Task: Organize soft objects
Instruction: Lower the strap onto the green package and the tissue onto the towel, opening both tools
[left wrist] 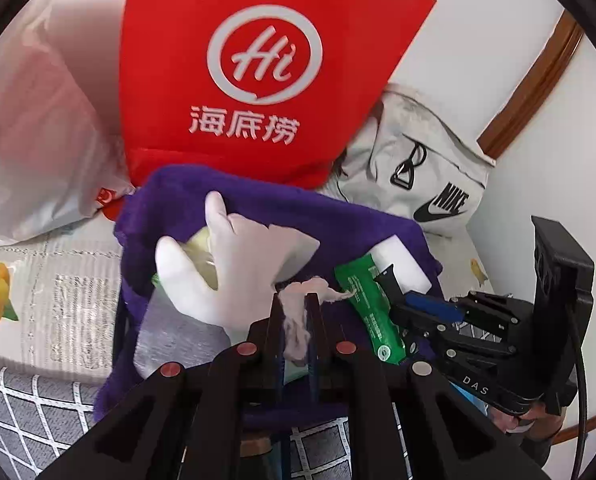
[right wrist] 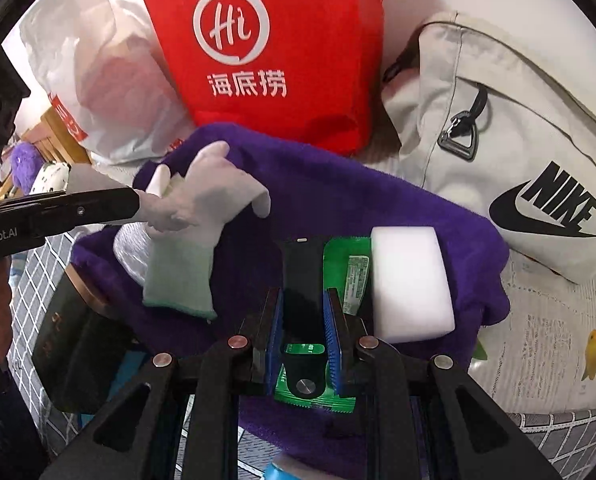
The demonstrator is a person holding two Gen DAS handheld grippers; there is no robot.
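Observation:
A purple fluffy towel (left wrist: 298, 216) (right wrist: 338, 184) lies spread in a box. On it lie a white glove (left wrist: 233, 264) (right wrist: 201, 216), a white sponge block (right wrist: 410, 280) (left wrist: 402, 264) and a green packet (left wrist: 372, 316) (right wrist: 352, 276). My left gripper (left wrist: 295, 320) is shut on the glove's frayed cuff; it shows in the right wrist view (right wrist: 135, 202) at the glove. My right gripper (right wrist: 304, 312) is shut on a black watch strap (right wrist: 302, 280) above the green packet; it shows in the left wrist view (left wrist: 394, 296).
A red "Hi" bag (left wrist: 265, 72) (right wrist: 269, 48), a white plastic bag (left wrist: 29, 136) (right wrist: 93, 80) and a grey Nike bag (left wrist: 426, 168) (right wrist: 518, 160) stand behind the towel. A grey checked mattress (left wrist: 25, 412) and printed cardboard (left wrist: 49, 300) lie below.

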